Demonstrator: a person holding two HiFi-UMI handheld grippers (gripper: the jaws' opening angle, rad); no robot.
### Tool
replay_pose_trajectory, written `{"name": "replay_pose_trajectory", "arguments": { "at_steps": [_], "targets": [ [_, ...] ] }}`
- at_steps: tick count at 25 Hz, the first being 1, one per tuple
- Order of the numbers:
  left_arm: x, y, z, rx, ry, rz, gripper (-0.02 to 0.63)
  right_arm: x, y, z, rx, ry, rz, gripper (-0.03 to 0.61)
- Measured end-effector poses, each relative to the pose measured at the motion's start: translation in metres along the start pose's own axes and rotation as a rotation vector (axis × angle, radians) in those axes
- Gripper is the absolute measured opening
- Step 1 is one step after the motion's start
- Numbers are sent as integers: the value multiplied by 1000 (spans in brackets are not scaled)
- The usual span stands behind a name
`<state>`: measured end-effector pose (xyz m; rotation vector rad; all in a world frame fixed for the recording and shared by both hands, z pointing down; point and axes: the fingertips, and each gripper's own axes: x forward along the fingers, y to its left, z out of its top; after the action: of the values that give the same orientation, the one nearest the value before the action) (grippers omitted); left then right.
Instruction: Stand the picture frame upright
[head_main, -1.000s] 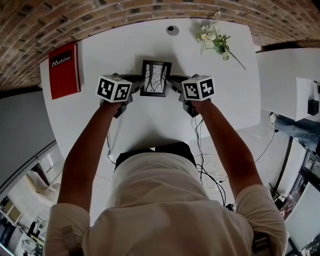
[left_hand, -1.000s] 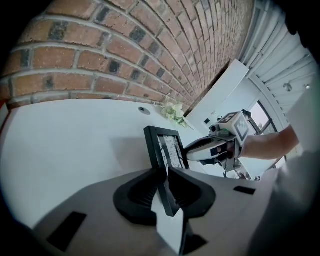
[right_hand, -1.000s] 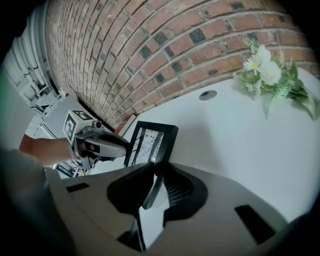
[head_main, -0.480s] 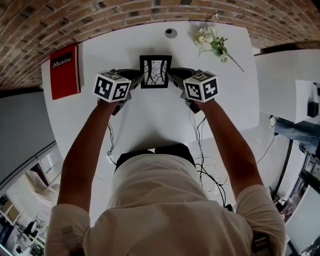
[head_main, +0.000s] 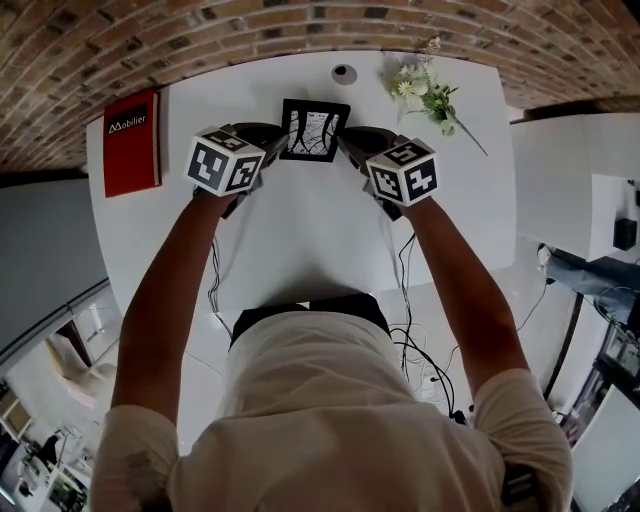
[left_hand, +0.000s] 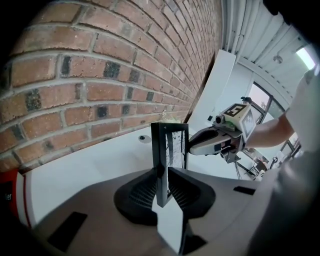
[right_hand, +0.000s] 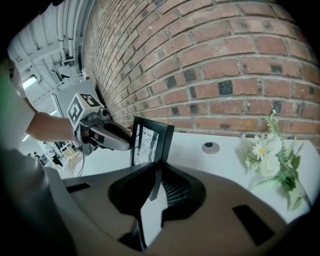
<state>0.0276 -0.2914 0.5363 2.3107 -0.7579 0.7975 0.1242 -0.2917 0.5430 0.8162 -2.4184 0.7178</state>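
A black picture frame (head_main: 314, 130) with a branch drawing is held over the white table (head_main: 300, 230), near the back. My left gripper (head_main: 274, 141) is shut on its left edge and my right gripper (head_main: 347, 143) is shut on its right edge. In the left gripper view the frame (left_hand: 170, 147) stands edge-on between the pads of my left gripper (left_hand: 162, 174), with the other gripper beyond it. The right gripper view has the frame (right_hand: 150, 142) pinched by my right gripper (right_hand: 157, 172), tilted a little. Whether the frame's bottom touches the table is hidden.
A red book (head_main: 131, 140) lies at the table's back left. A sprig of white flowers (head_main: 428, 92) lies at the back right, with a round grommet (head_main: 344, 73) between them. A brick wall (head_main: 300, 25) stands just behind the table. Cables (head_main: 415, 350) hang at the near edge.
Both grippers have carried the frame farther from me, toward the brick wall. The frame looks shorter from above now, tipped more upright.
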Motion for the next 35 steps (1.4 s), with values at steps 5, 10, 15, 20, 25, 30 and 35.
{"name": "replay_pose_trajectory", "arguments": {
  "at_steps": [5, 10, 15, 20, 25, 30, 35],
  "targets": [
    [3, 6, 6, 2, -5, 26, 61, 3, -8, 15, -53, -13, -8, 43],
    [7, 13, 11, 16, 3, 61, 61, 10, -19, 28, -155, -15, -33, 41],
    [13, 21, 14, 28, 15, 88, 61, 18, -29, 39, -254, -22, -57, 41],
    [16, 33, 19, 52, 23, 135, 61, 26, -34, 45, -315, -28, -63, 41],
    [22, 43, 20, 81, 38, 179, 61, 35, -40, 45, -381, -23, -78, 39],
    [25, 51, 20, 123, 48, 229, 61, 41, -40, 42, -443, -11, -87, 35],
    [29, 55, 15, 136, 64, 252, 61, 46, -41, 40, -473, -13, -95, 34]
  ]
}}
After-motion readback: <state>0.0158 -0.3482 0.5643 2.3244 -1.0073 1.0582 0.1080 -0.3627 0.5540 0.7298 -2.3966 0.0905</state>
